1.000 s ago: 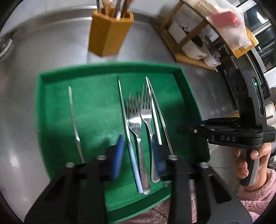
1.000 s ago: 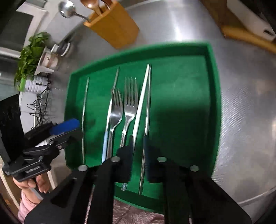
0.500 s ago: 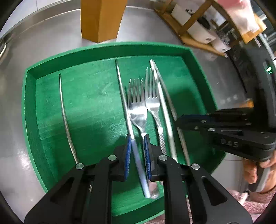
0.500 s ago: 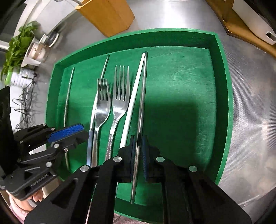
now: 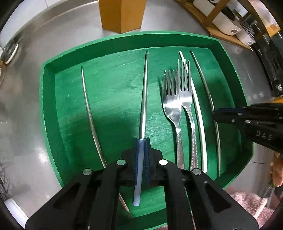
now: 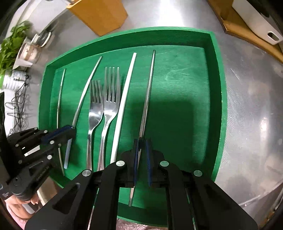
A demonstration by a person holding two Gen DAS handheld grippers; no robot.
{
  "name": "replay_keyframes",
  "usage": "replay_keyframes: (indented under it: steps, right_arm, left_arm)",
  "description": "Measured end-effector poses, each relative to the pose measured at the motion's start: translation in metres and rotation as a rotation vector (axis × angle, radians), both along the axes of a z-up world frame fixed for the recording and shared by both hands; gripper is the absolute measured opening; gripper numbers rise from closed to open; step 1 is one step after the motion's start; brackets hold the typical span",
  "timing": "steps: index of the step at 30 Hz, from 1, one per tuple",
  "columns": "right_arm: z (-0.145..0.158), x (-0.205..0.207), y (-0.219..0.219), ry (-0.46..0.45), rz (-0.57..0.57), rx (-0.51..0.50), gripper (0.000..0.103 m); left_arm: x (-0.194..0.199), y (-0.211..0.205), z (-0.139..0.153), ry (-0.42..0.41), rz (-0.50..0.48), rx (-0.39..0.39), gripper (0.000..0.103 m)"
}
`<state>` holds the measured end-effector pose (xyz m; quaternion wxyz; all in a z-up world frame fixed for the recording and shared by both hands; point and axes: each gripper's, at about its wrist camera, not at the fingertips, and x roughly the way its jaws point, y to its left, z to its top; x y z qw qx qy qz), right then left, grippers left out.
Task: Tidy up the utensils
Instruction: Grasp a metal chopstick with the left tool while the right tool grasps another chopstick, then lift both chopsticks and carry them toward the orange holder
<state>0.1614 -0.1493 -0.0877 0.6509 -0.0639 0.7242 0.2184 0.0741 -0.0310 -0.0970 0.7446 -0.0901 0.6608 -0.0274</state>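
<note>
A green tray holds two forks and several chopsticks. My left gripper is shut on a light-blue-handled steel chopstick, seen in the right wrist view too. My right gripper has its pads around a steel chopstick, with a small gap on the right pad side; it also shows in the left wrist view. A white chopstick lies right of the forks. A lone steel chopstick lies at the tray's left.
A wooden utensil holder stands behind the tray on the steel counter. A wooden rack with white dishes is at the back right. A plant and cables sit to the left.
My left gripper closed on the blue-handled chopstick and shifted it left, away from the forks. My right gripper moved its steel chopstick right, apart from the white one.
</note>
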Motion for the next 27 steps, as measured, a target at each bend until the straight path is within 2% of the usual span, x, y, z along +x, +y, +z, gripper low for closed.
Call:
replay_keyframes:
  steps: [6,9,14,19,22,27]
  right_arm:
    - [-0.003,0.005,0.017,0.011,-0.026,-0.057,0.012]
    - [-0.002,-0.001,0.024,-0.023,0.008,-0.116,0.007]
    - [-0.002,-0.009,0.038,-0.072,0.072,-0.16,0.008]
    - [-0.001,-0.008,0.033,-0.052,0.072,-0.113,0.005]
    - [0.0,-0.004,0.022,-0.028,0.038,-0.067,0.005]
    - [0.011,0.0,-0.003,-0.021,0.0,0.022,0.005]
  left_arm:
    - [0.009,0.006,-0.004,0.05,-0.022,-0.012,0.007]
    - [0.015,0.006,-0.005,0.078,-0.041,-0.02,0.007]
    - [0.024,0.009,-0.008,0.103,-0.061,-0.035,0.005]
    - [0.031,0.002,-0.007,0.095,-0.093,-0.024,0.004]
    - [0.027,0.008,-0.005,0.077,-0.08,-0.063,0.004]
    - [0.012,0.018,0.006,-0.008,-0.054,-0.118,0.004]
